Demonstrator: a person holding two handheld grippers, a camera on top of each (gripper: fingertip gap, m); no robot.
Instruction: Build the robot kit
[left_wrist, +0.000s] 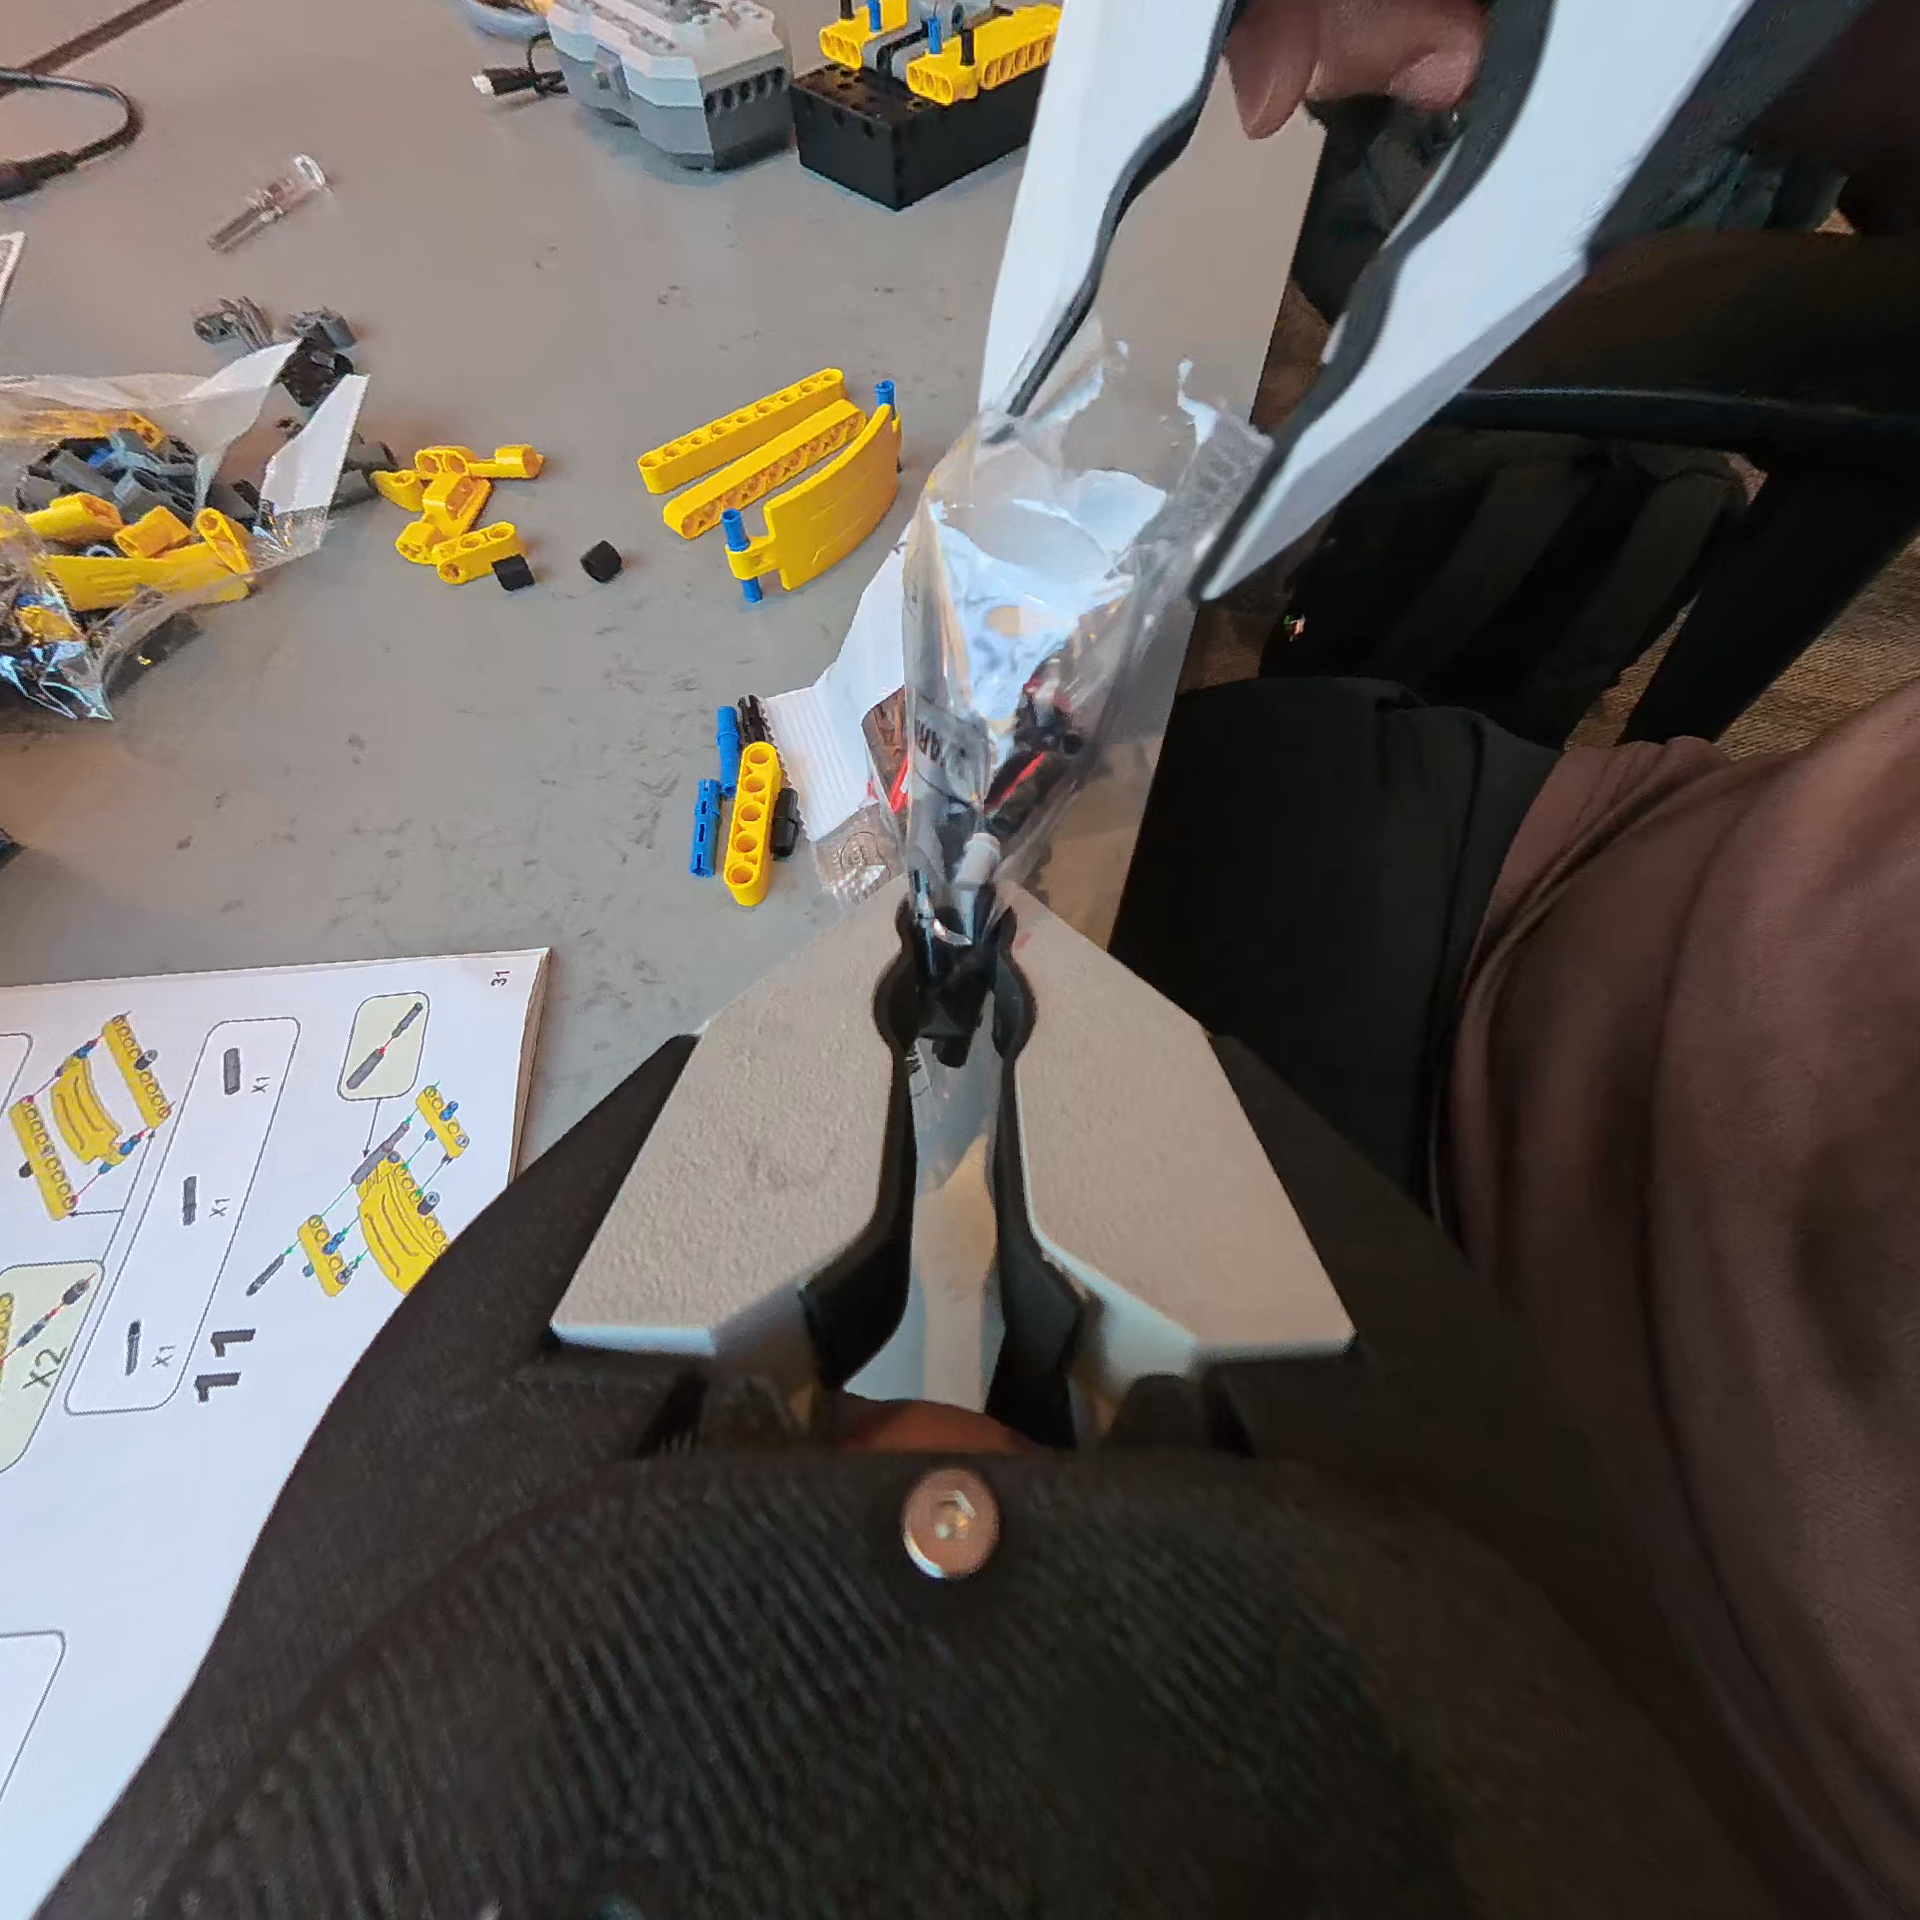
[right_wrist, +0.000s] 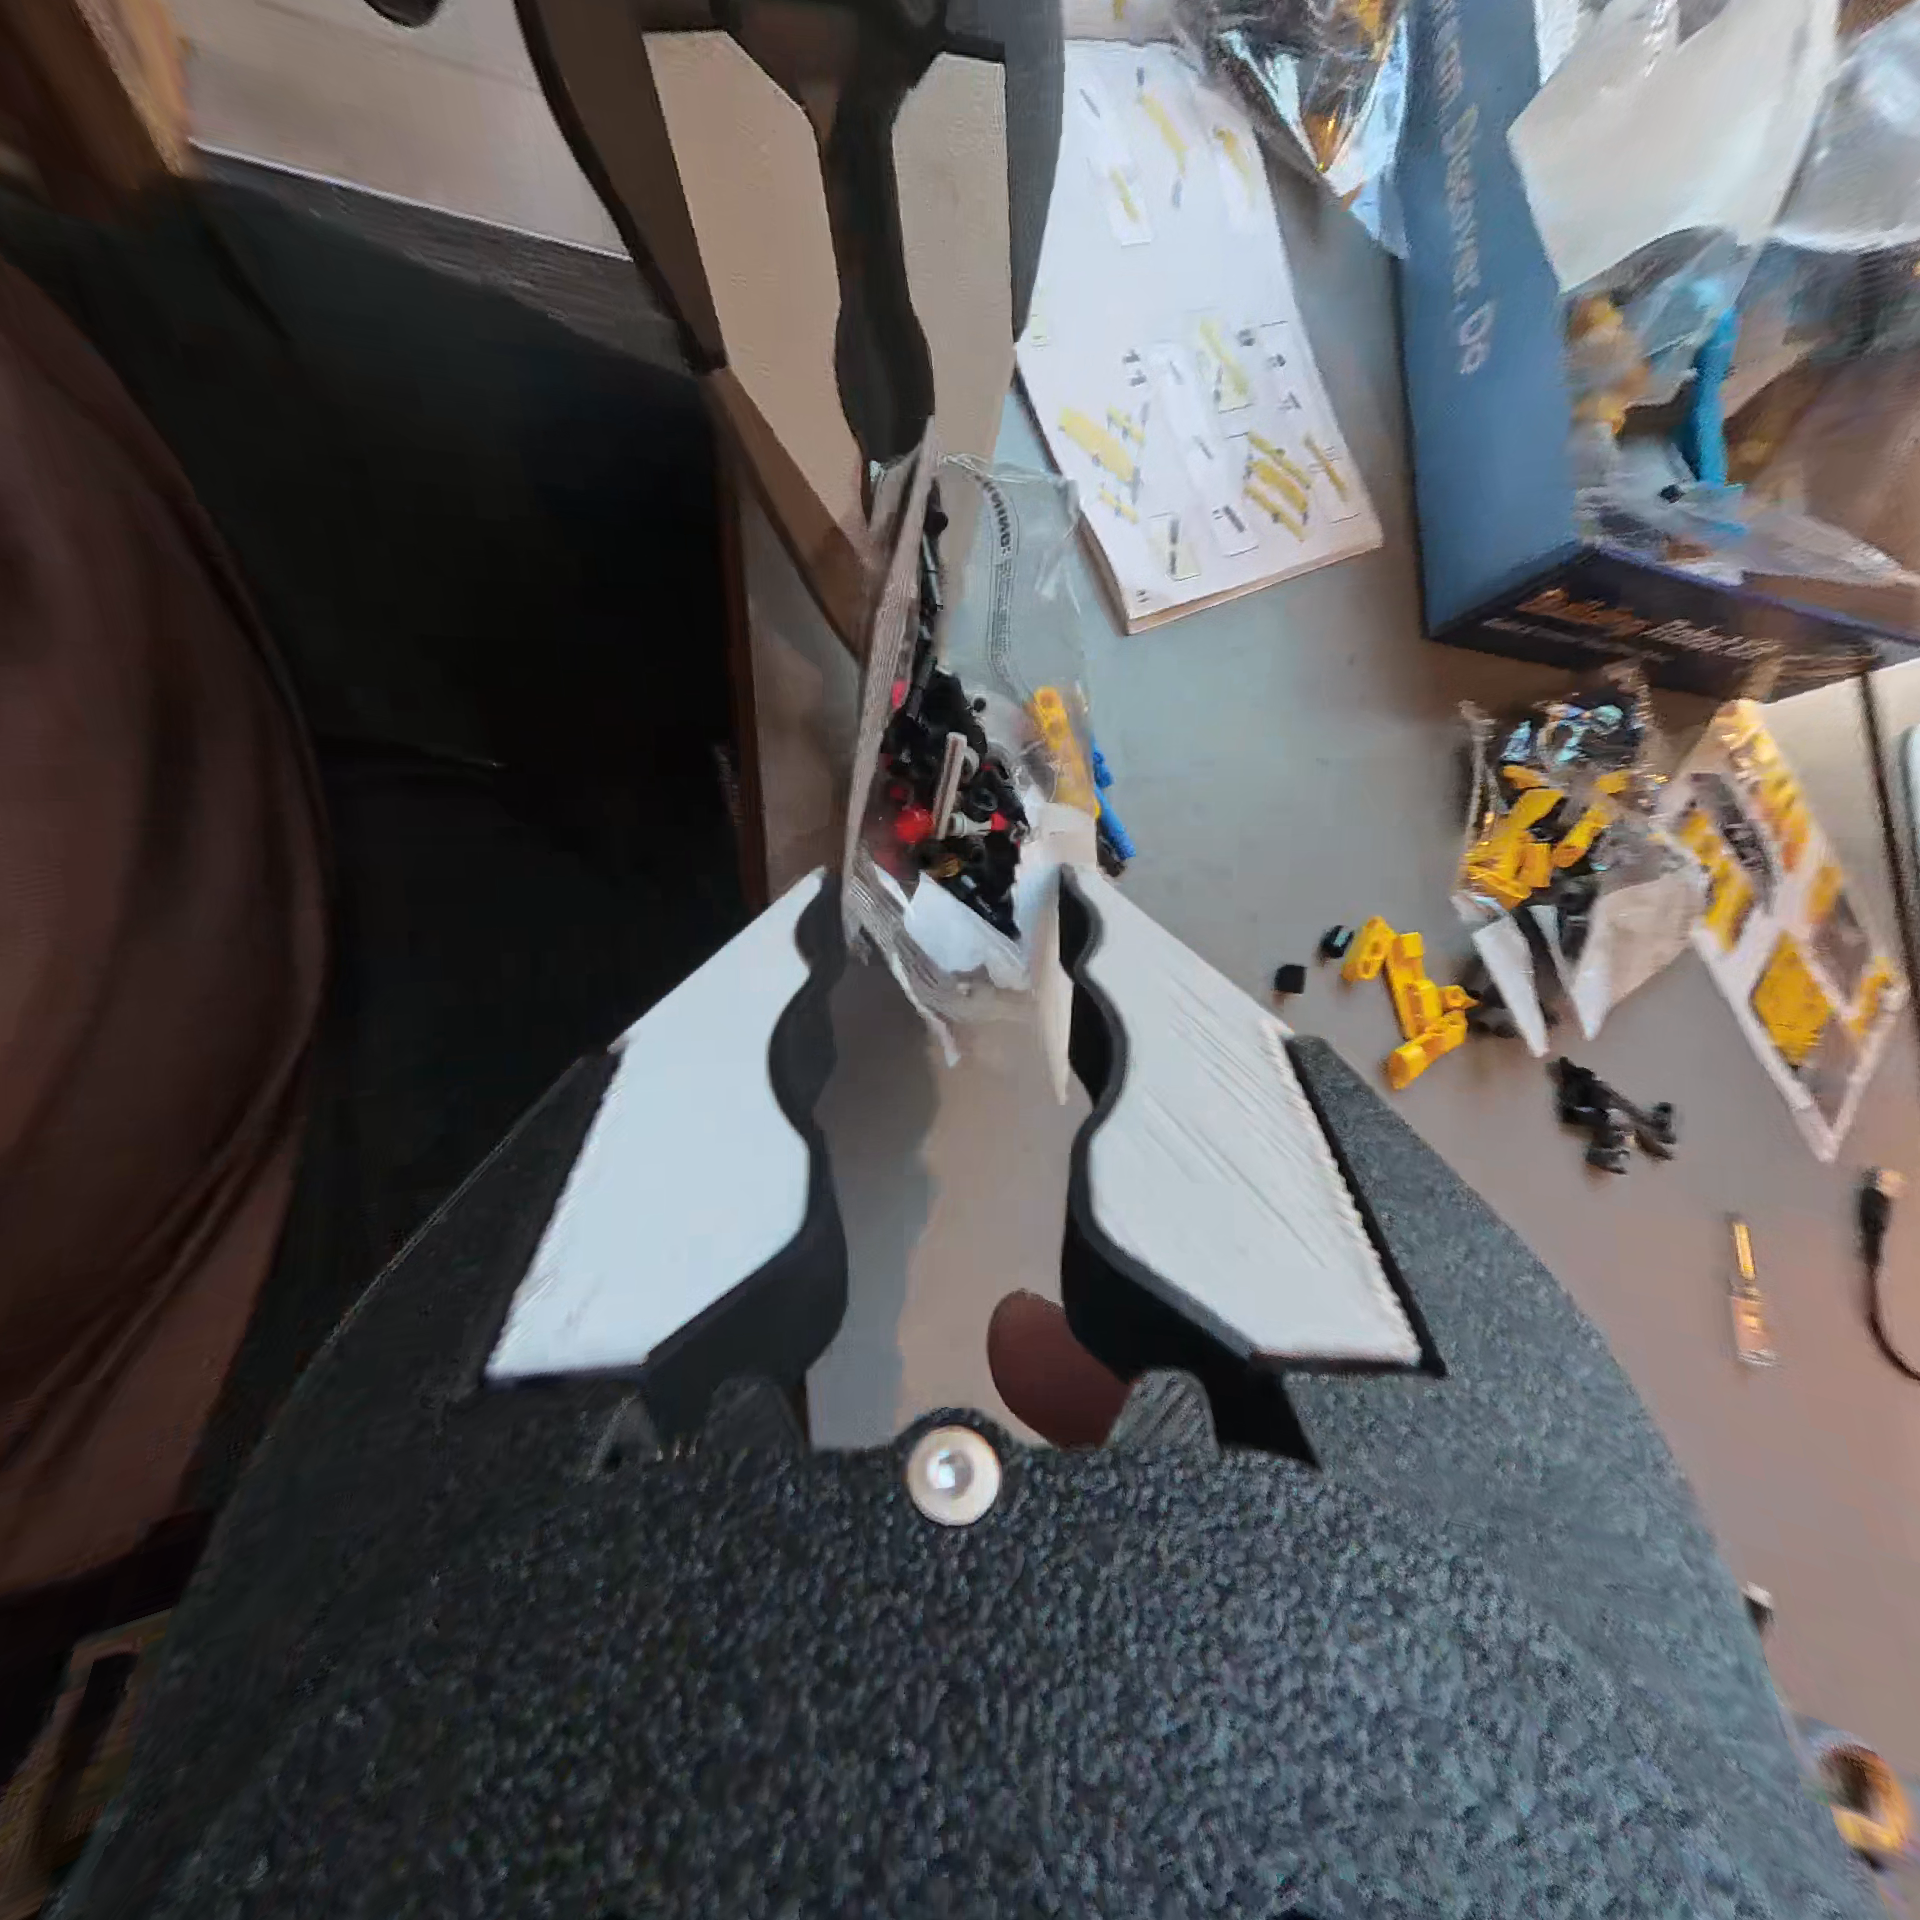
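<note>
A clear plastic bag (left_wrist: 1039, 582) of small black, red and white parts hangs in the air between my two grippers, over the table's near edge. My left gripper (left_wrist: 956, 935) is shut on one end of the bag. My right gripper (right_wrist: 945, 904) is open, its white fingers either side of the bag's other end (right_wrist: 966, 769) without pinching it. The right gripper also shows in the left wrist view (left_wrist: 1112, 499), reaching in from the upper right. The left gripper shows at the top of the right wrist view (right_wrist: 894, 457).
On the grey table (left_wrist: 416, 779) lie long yellow beams with a curved panel (left_wrist: 779, 468), a short yellow beam with blue pins (left_wrist: 748, 821), loose yellow connectors (left_wrist: 457, 509), an open parts bag (left_wrist: 104, 520), an instruction booklet (left_wrist: 208, 1247) and a grey block (left_wrist: 675, 73). A blue box (right_wrist: 1507, 364) stands farther off. A person's lap (left_wrist: 1662, 1143) is beside the edge. My right fingertips sit around 7 cm from my left ones. The left gripper is farther from the grey block (left_wrist: 675, 73), some 35 cm, than the right, some 30 cm.
</note>
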